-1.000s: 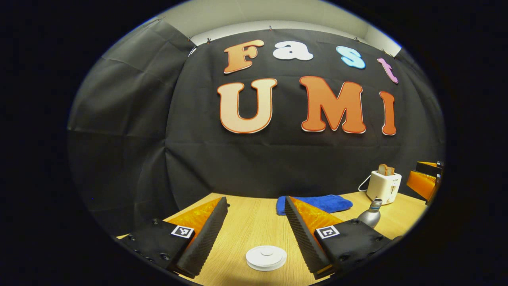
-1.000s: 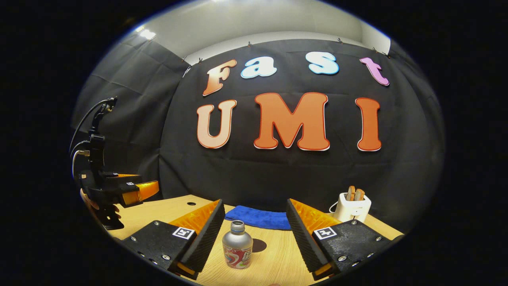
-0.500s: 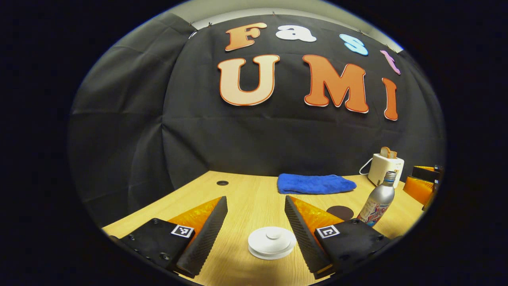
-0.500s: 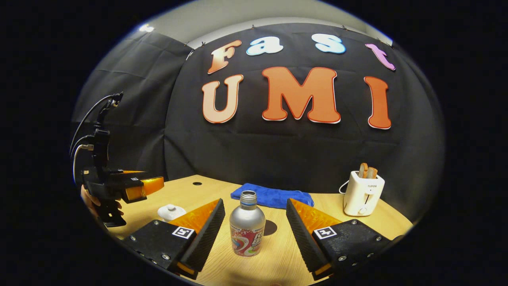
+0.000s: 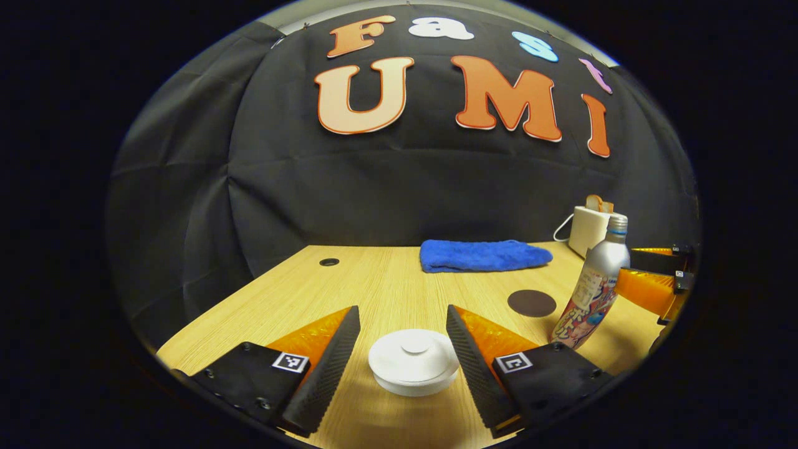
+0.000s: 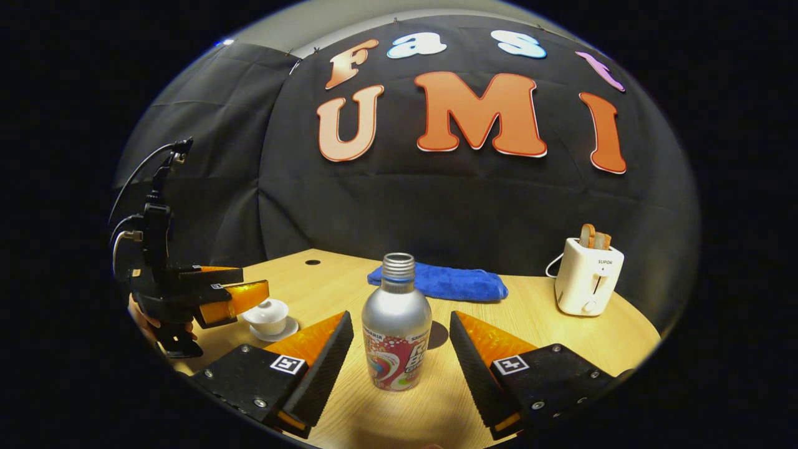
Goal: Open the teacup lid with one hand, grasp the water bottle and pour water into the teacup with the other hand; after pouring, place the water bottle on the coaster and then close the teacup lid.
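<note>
Teacup lid (image 5: 414, 360) is sitting on the teacup (image 6: 268, 313) between the left gripper (image 5: 401, 349) fingers, which are standing wide apart with neither touching it. From the right gripper view, cup and saucer are resting at about nine o'clock of the water bottle (image 6: 396, 328).

Water bottle is standing upright on the counter (image 6: 499, 318), uncapped, centred between the spread fingers of the right gripper (image 6: 401, 352), with clear gaps on both sides. The dark coaster (image 5: 531, 303) is lying just beyond the bottle, toward twelve o'clock.

Risks, as judged:
- The lid's knob is small and low; a grip closing on the broad rim instead is likely to be dragging cup and saucer along.
- An off-centre closure on the bottle is liable to be tipping it, and the open neck means spillage.
- The two grippers are working near each other, so collision is possible during pouring.

A blue towel (image 6: 439, 282) and white toaster (image 6: 586, 285) are sitting well apart at the counter's far edge.
</note>
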